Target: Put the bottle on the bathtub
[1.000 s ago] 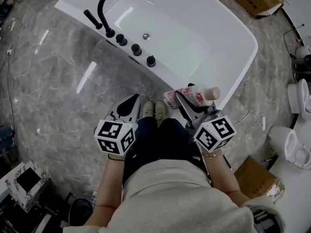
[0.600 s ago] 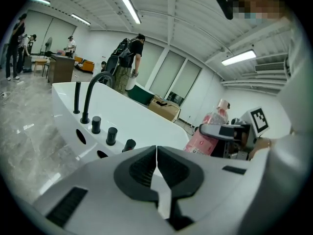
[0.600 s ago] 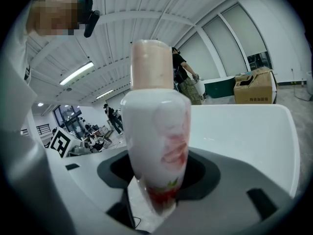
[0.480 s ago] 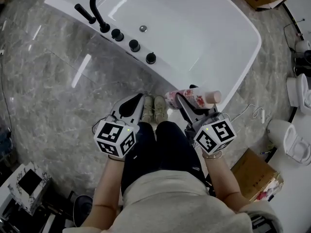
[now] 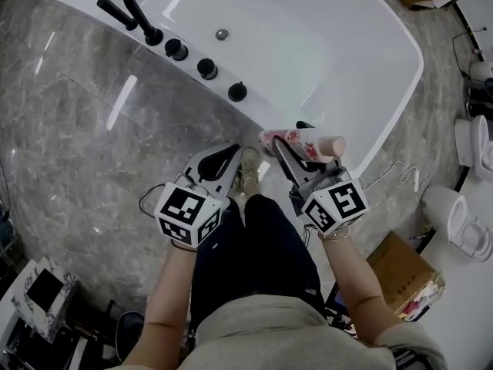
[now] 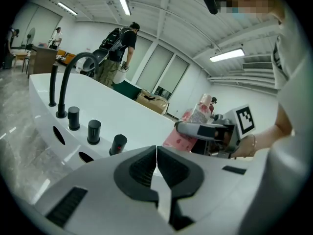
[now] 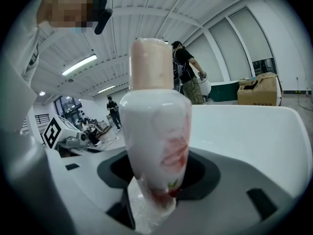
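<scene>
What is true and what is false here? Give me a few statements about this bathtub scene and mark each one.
1. The right gripper holds a bottle. True.
2. The bathtub has a black faucet and three black knobs. True.
3. The left gripper holds something too. False: its jaws are together with nothing between them.
4. The bottle stands on the bathtub. False: it is in the right gripper, lying sideways by the near rim.
5. The bottle's cap is blue. False: it is pale pink.
</scene>
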A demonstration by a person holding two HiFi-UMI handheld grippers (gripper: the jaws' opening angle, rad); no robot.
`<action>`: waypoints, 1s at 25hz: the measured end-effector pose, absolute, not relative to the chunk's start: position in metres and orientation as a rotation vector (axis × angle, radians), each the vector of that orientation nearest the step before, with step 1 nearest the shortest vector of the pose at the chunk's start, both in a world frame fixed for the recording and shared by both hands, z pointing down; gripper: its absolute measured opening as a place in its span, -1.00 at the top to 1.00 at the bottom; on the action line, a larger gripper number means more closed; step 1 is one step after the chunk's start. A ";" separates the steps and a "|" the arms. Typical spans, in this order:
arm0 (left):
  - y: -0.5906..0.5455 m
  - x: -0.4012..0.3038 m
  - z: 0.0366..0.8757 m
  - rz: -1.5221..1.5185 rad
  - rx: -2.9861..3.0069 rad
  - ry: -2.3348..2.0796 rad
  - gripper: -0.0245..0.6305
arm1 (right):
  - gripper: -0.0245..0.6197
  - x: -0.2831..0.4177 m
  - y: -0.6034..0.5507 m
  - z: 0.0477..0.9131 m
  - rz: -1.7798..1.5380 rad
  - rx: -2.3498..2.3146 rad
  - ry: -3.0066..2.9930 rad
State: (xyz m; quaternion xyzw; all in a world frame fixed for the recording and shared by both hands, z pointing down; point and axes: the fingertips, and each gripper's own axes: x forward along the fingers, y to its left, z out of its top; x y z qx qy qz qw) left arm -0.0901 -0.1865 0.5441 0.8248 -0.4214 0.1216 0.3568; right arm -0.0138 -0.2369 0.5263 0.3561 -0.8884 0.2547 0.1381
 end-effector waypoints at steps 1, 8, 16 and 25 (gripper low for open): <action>-0.187 -0.089 0.551 0.311 2.122 -1.081 0.90 | 0.20 -0.015 -0.240 0.533 0.719 1.024 -2.564; -0.185 -0.088 0.607 0.359 1.977 -1.113 0.90 | 0.20 -0.010 -0.254 0.587 0.689 1.068 -2.505; -0.192 -0.082 0.637 0.300 1.912 -1.112 0.90 | 0.20 -0.013 -0.272 0.619 0.610 1.034 -2.501; -0.194 -0.085 0.650 0.287 1.906 -1.121 0.90 | 0.20 -0.019 -0.284 0.635 0.458 1.003 -2.509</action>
